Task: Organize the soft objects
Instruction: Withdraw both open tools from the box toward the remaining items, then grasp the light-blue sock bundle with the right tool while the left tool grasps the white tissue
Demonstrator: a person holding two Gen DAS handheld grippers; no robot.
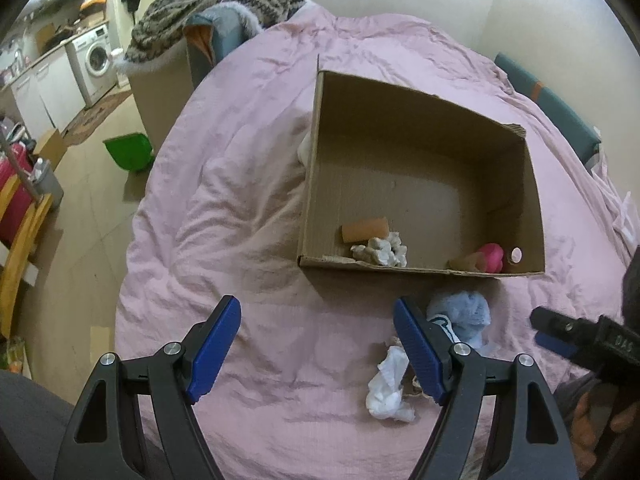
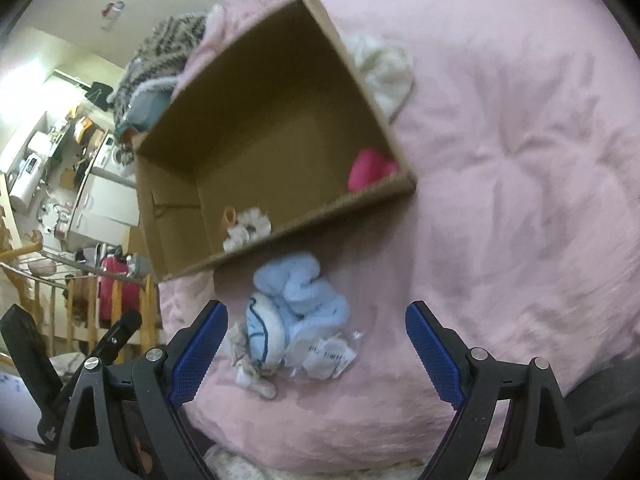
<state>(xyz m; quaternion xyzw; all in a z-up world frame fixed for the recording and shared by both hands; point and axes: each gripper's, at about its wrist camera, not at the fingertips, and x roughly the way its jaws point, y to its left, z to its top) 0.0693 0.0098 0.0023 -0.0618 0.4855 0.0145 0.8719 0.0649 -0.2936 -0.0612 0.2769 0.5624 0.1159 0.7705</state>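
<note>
An open cardboard box (image 1: 400, 136) (image 2: 256, 120) lies on a pink bedcover. Inside it are an orange roll (image 1: 366, 229), a white scrunched piece (image 1: 382, 251) (image 2: 246, 228) and a pink soft item (image 1: 493, 258) (image 2: 370, 169). In front of the box lie a light blue fluffy cloth (image 1: 464, 312) (image 2: 304, 292) and a white crumpled piece (image 1: 388, 384) (image 2: 328, 356). My left gripper (image 1: 318, 344) is open and empty, left of these. My right gripper (image 2: 316, 344) is open and empty, just above the blue cloth; it shows at the right edge of the left wrist view (image 1: 560, 330).
A white fluffy item (image 2: 384, 68) lies behind the box's far side. A striped blanket (image 1: 216, 4) is heaped at the head of the bed. A green bin (image 1: 128, 152), a washing machine (image 1: 94, 60) and a wooden rack (image 1: 20, 236) stand on the floor to the left.
</note>
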